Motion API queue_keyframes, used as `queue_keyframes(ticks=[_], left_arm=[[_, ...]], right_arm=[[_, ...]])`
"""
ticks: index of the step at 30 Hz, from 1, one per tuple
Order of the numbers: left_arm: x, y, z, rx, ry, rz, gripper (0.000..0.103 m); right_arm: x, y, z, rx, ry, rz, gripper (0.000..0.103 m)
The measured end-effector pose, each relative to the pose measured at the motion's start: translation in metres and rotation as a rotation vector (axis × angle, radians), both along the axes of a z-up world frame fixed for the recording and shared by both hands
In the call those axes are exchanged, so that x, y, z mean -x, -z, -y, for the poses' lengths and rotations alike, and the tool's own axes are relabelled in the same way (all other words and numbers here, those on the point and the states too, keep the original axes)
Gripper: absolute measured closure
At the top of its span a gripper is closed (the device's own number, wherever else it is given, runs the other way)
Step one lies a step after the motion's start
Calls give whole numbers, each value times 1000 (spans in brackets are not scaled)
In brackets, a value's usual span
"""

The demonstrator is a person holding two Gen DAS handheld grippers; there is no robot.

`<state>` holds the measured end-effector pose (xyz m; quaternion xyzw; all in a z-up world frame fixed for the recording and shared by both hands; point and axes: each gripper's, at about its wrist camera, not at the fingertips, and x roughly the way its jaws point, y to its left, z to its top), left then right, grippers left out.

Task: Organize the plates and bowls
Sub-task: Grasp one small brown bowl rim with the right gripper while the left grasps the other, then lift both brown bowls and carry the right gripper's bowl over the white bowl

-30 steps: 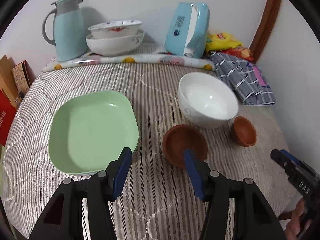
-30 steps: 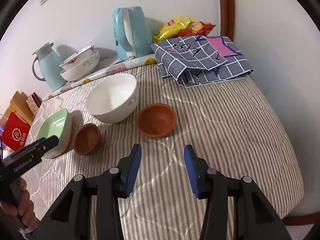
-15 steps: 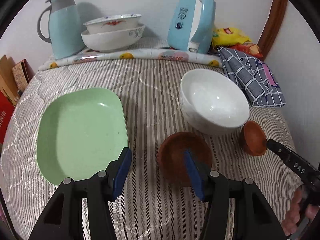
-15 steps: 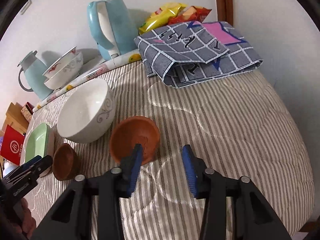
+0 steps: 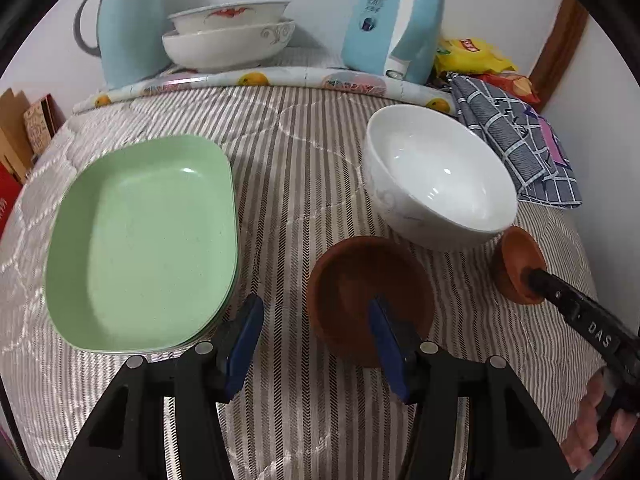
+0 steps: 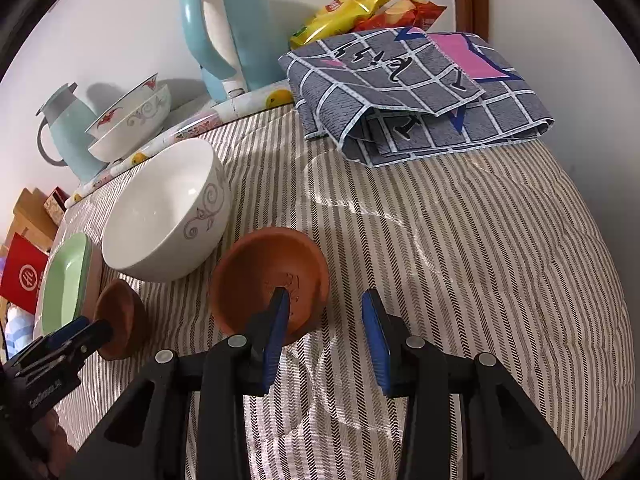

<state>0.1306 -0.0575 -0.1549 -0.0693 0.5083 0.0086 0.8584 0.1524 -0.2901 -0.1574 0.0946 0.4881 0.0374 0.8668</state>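
The striped quilted bed (image 5: 304,168) carries everything. Along its back edge by the wall stand one folded checked cloth (image 6: 416,92), one pale blue kettle (image 5: 394,20), one blue-grey jug (image 5: 128,20) and two patterned bowls (image 5: 228,36), one nested in the other; a rolled fruit-print sheet (image 5: 256,80) lies in front of them and snack bags (image 5: 474,54) sit in the corner.

In front, a stack of green plates (image 5: 144,240) lies on the left; how many are in it cannot be told. One large white bowl (image 5: 440,176) stands upright right of the plates, apart from them.

Two brown bowls sit in front of the white one. The left brown bowl (image 5: 368,292) is just beside it, and the left gripper (image 5: 316,336) hangs wide open with its right finger over this bowl's near rim, its left finger close by the plate stack. The right brown bowl (image 6: 272,280) lies tilted near the white bowl's other side; the right gripper (image 6: 324,336) is wide open too, its left finger inside this bowl and its right finger outside over the quilt.
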Motion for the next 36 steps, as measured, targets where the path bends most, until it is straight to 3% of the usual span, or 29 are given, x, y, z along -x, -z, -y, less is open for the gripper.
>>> queue_keyframes(ticks=[4, 9, 24, 28, 33, 36], left_arm=[[-5, 5, 0, 10, -6, -9, 51], [-9, 9, 1, 8, 2, -12, 59], [-9, 14, 3, -4, 20, 15, 60], [-9, 14, 3, 1, 17, 20, 61], [-13, 13, 0, 41, 21, 9, 89], [-12, 11, -1, 47, 24, 13, 91]], right_arm=[[-3, 6, -3, 1, -12, -8, 73], [-6, 11, -6, 12, -21, -6, 73], [-15, 17, -8, 7, -11, -7, 73], [-14, 17, -8, -7, -17, 1, 81], [-13, 13, -6, -8, 0, 0, 91], [-11, 11, -5, -21, 8, 8, 94]])
